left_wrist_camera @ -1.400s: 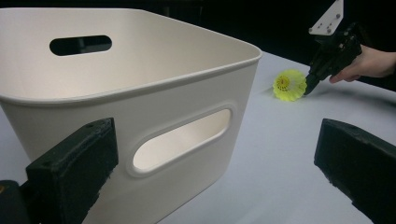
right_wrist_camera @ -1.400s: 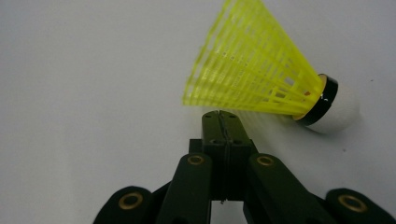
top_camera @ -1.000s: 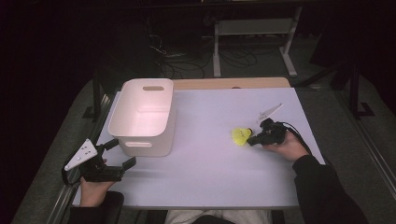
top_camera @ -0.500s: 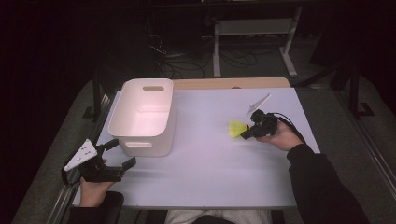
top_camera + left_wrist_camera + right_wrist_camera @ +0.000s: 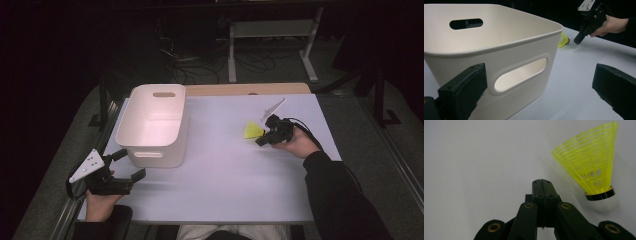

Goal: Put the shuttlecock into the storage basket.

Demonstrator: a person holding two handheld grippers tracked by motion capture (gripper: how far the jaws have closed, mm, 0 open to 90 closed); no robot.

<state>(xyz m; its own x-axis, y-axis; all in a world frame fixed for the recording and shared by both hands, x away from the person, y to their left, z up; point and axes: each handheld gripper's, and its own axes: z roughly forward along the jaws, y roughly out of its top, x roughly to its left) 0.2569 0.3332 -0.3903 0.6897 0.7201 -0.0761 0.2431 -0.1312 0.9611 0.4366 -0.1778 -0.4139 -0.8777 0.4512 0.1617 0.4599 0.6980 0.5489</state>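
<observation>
Left gripper rests at the table's near left corner, jaws spread wide, empty, facing the white bin. Farther out, right gripper has jaws pressed together on nothing; the yellow shuttlecock lies on the white table just beside its tips, offset to one side, cork toward the gripper, skirt pointing away. Right hand is much nearer; likely needs opening and sideways realignment.

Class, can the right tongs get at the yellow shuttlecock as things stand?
Probably yes. The right tongs are shut on nothing, with the shuttlecock lying free just beside them on the bare table. They would need to open first.
</observation>
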